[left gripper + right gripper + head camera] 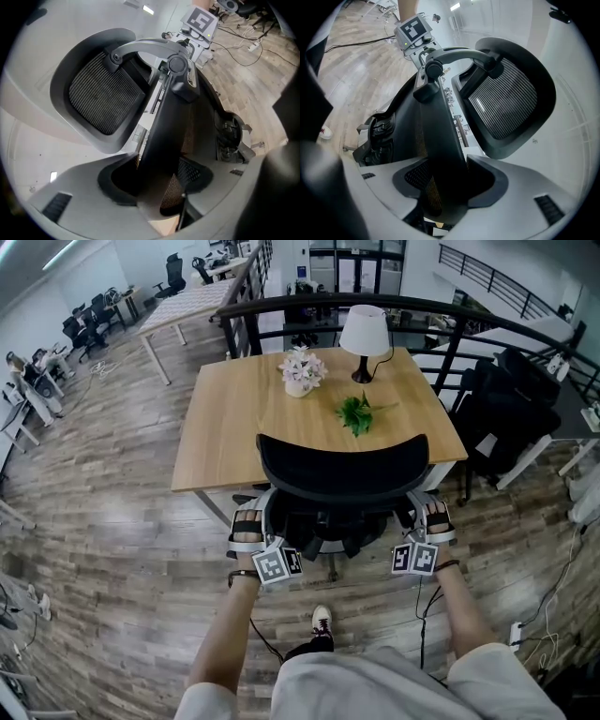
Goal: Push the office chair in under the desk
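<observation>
A black mesh office chair [342, 470] stands at the near edge of the wooden desk [234, 418], its seat partly under the top. My left gripper [251, 521] clamps the left edge of the backrest and my right gripper [431, 517] clamps the right edge. In the left gripper view the backrest's dark frame [164, 140] runs up between the jaws of my left gripper [157, 180], with the headrest [101, 101] above. The right gripper view mirrors this: the frame [440, 150] sits between the jaws of my right gripper [443, 187], under the headrest [506, 103].
On the desk stand a white lamp [364, 334], a pot of pale flowers [302, 371] and a green sprig [356, 413]. A black railing [441, 310] curves behind the desk. Dark bags [506, 418] sit at the right. A cable [422, 615] trails on the wood floor near a shoe [322, 620].
</observation>
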Demonstrator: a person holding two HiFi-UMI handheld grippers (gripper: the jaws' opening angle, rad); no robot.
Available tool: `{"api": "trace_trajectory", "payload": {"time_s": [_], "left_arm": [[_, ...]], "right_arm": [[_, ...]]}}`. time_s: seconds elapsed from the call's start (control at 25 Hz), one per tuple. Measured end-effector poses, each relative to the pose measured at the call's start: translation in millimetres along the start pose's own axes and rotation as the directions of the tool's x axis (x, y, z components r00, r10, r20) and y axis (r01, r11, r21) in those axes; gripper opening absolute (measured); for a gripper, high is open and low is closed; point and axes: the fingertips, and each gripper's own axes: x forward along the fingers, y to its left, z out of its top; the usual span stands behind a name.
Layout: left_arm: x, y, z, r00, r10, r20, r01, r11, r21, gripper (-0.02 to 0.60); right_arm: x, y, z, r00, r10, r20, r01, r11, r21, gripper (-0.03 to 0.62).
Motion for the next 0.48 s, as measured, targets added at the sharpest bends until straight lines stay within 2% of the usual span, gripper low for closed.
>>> {"api": "trace_trajectory", "payload": {"time_s": [0.48], "left_arm": [[50,15,-5,1.000,-0.002,0.019,0.002,1.000,0.005,0.242]], "right_arm": [[48,-14,-8,0.999,-0.012,-0.044,0.014,0.999,0.033,0.223]]}}
